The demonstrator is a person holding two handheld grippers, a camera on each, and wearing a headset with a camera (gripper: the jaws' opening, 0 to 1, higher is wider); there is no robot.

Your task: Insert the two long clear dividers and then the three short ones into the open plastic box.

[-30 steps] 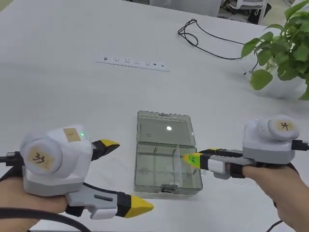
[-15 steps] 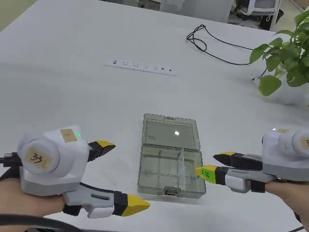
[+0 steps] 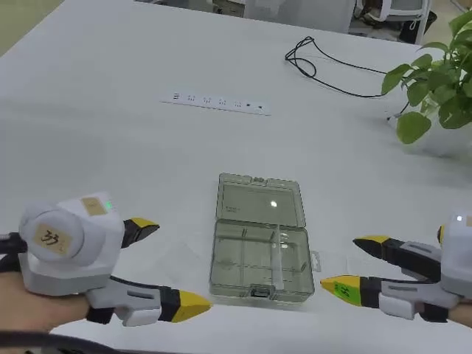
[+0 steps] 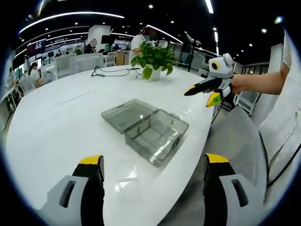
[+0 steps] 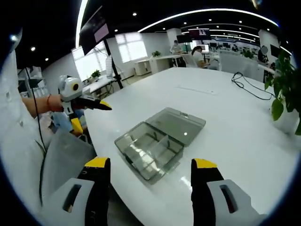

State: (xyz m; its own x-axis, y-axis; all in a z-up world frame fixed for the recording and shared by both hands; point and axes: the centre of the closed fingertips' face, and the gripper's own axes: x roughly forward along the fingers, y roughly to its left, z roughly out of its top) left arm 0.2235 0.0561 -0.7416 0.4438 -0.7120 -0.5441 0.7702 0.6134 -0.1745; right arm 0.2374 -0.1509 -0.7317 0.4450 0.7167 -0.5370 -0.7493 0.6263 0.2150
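Plastic box [image 3: 259, 236] lies open on the white table [image 3: 110, 140], its lid flat on the far side and its base toward the person. In the head view it sits between the two grippers and touches neither. The left gripper [image 3: 177, 264] is off its left side and the right gripper [image 3: 345, 262] off its right, both with yellow tips aimed inward. Each gripper has its jaws spread wide and holds nothing. Clear dividers [image 3: 280, 254] seem to stand in the base, though the glare makes their number hard to tell. In the left gripper view the box [image 4: 146, 129] lies ahead of the jaws, with the right gripper [image 4: 200, 98] raised beyond it. Farther back lie a power strip [image 3: 216, 103], a black cable [image 3: 324, 63] and a plant [image 3: 435, 81].
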